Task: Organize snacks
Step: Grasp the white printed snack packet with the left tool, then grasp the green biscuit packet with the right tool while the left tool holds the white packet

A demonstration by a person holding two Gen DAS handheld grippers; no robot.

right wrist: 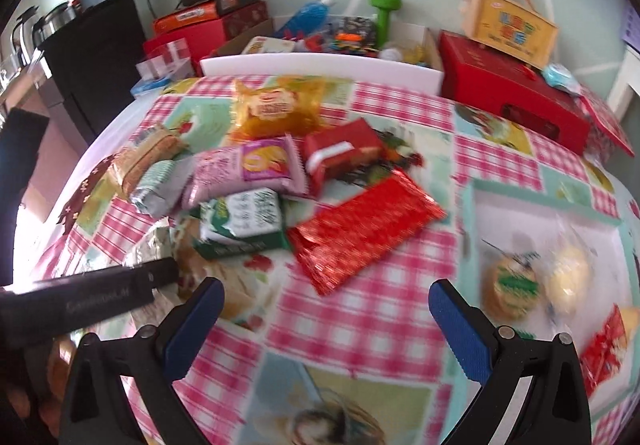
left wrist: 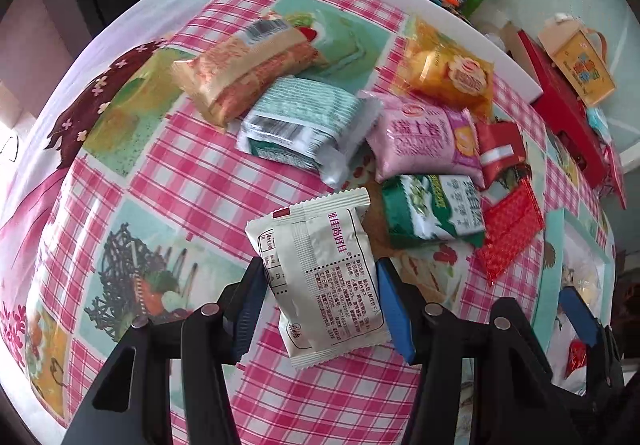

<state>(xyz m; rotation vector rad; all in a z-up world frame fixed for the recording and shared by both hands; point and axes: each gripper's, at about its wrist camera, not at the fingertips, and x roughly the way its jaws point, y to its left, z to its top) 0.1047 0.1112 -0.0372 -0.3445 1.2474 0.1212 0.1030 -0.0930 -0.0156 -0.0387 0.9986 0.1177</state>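
- Left gripper (left wrist: 320, 301) has its jaws clamped on the cream packet (left wrist: 320, 277), long axis running away from me.
- Right gripper (right wrist: 326, 309) gapes wide, empty.
- Red foil packet (right wrist: 364, 229) lies just beyond it, slanting far-right.
- White tray (right wrist: 520, 201) sits right.
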